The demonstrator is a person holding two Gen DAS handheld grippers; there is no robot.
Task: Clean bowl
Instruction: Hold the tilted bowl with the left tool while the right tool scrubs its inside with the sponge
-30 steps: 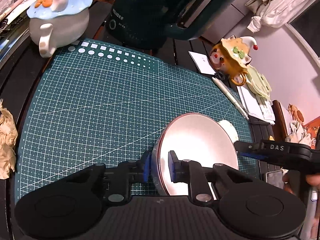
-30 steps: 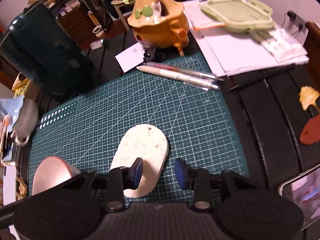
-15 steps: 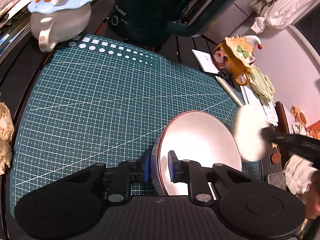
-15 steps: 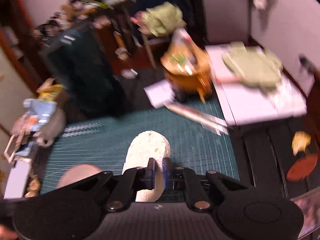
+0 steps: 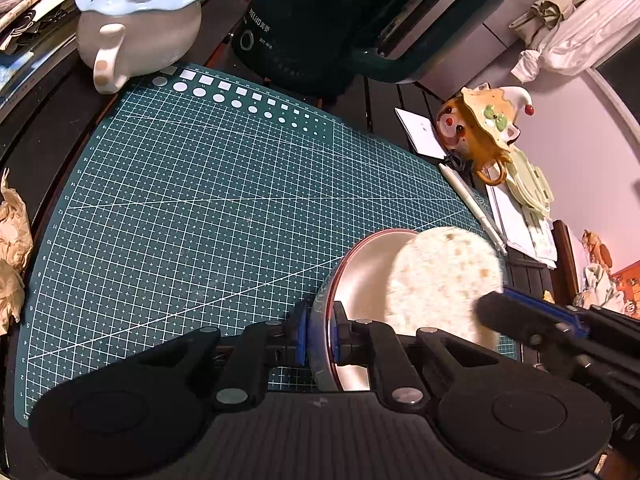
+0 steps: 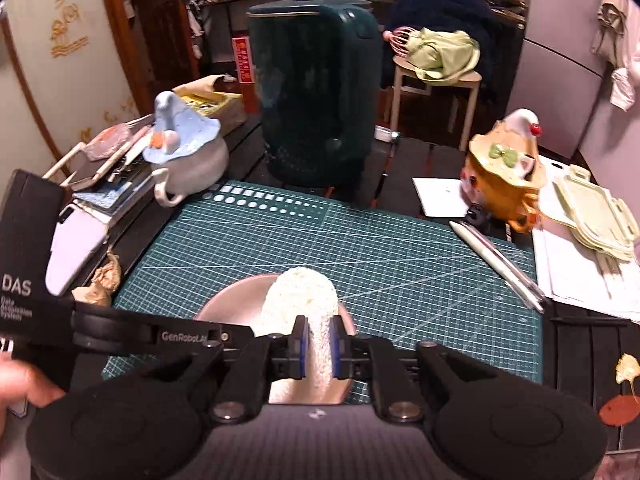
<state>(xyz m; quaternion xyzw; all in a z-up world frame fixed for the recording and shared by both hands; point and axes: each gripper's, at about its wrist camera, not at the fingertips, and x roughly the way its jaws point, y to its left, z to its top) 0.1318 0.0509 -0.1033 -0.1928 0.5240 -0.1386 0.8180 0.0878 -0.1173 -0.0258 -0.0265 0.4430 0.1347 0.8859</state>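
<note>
Green cutting mat [image 5: 192,208] fills the left wrist view, ringed by a dark kettle [image 5: 344,20] and a blue-hatted teapot [image 5: 140,20]. At its near edge the left gripper [image 5: 320,334] clamps the tilted bowl [image 5: 360,280] by its rim, and the sponge [image 5: 444,276], a second ago flat on the mat, now sits over the bowl's mouth (wiping can begin). From the right wrist view, the right gripper [image 6: 318,342] pinches that sponge [image 6: 300,300] above the bowl [image 6: 236,300]; an orange teapot [image 6: 504,172] and pens [image 6: 496,260] crowd the cluttered table.

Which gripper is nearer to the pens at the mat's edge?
Right. The right gripper, clamping the sponge over the bowl, sits beside the pens; the left gripper grips the bowl's far rim.
</note>
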